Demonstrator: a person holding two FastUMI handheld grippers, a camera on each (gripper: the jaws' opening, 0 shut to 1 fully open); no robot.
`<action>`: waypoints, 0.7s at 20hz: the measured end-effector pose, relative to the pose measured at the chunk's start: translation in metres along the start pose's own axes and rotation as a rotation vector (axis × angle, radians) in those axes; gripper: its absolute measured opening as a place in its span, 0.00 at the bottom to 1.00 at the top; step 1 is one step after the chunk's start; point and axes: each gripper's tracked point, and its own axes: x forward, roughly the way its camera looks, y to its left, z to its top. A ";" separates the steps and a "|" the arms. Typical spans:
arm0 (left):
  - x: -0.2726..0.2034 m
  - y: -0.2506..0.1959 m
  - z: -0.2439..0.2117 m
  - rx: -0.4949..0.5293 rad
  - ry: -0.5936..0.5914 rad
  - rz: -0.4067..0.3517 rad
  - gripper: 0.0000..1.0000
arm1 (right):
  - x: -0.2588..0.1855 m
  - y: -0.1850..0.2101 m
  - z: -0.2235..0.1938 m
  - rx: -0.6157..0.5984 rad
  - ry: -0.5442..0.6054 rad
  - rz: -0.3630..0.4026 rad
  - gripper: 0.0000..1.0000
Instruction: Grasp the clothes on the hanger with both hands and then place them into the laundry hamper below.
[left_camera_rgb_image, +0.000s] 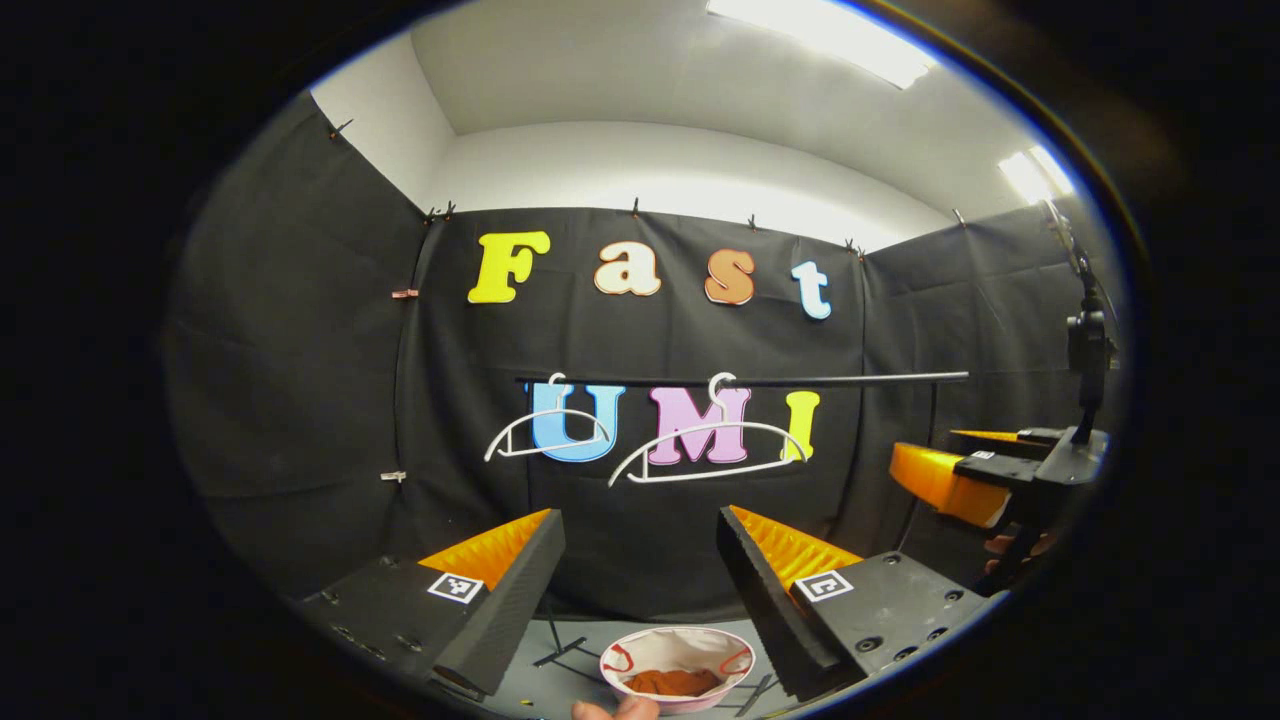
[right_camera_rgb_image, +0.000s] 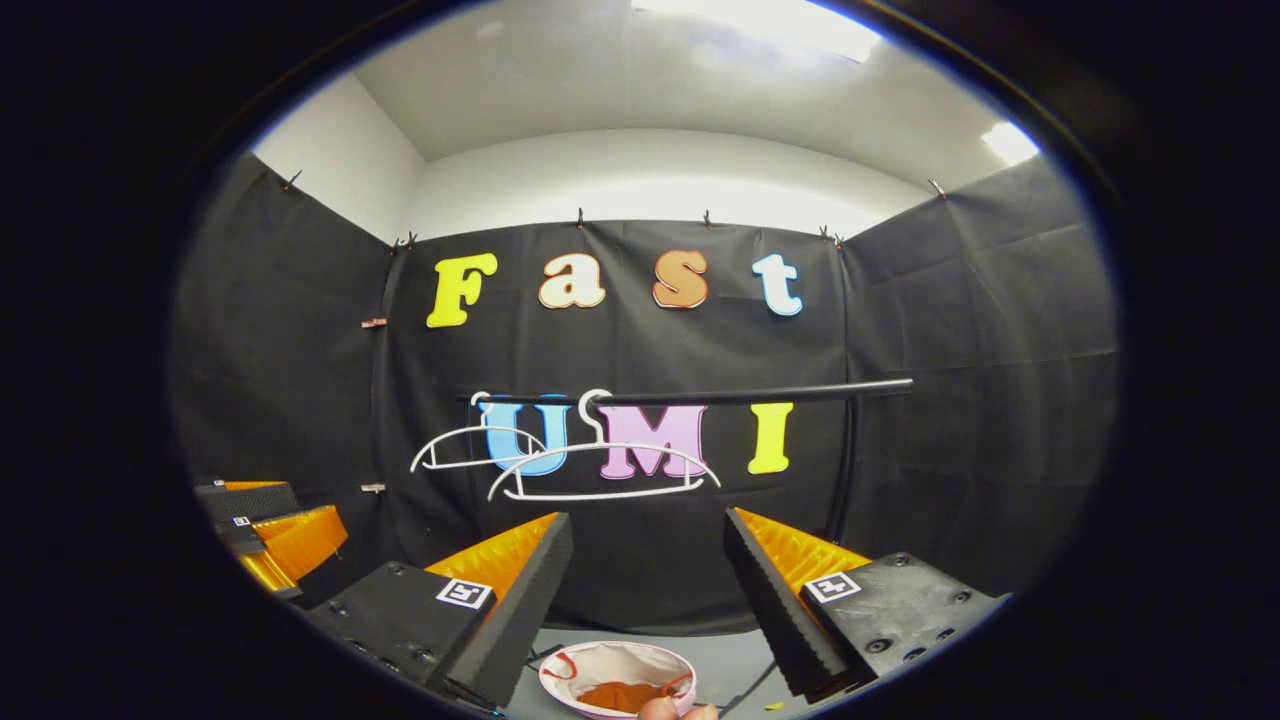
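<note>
Both grippers held up, facing the back wall of the booth. Left gripper fingers spread wide, nothing between them. Right gripper fingers also wide apart, holding nothing. In the left gripper view the right gripper shows at the right edge, well apart from the left one; in the right gripper view the left gripper shows at the left edge.

Black rail runs across the wall at mid height. Two white hangers on it, both bare: small hanger at the rail's left end, bigger hanger just right of it, overlapping slightly in the right gripper view. Right half of the rail is free.

Laundry hamper sits low, below and between the fingers, round pale rim with red handles. Reddish-brown clothes lie crumpled inside it on the bottom, well under the rim. Part of a hand at the hamper's near rim.

Open room between fingers and hangers; open air from the rail down to the hamper mouth. Grey floor around the hamper with dark stand legs crossing it.
</note>
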 end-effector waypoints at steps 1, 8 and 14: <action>-0.002 0.001 -0.001 0.004 0.000 0.003 0.97 | -0.003 -0.001 0.000 0.006 -0.002 -0.001 0.97; -0.006 0.007 -0.003 -0.002 0.001 -0.005 0.97 | -0.006 -0.001 -0.006 0.007 -0.005 -0.015 0.97; -0.005 0.014 0.002 0.007 -0.022 0.005 0.96 | -0.007 0.005 -0.012 -0.012 0.002 -0.013 0.98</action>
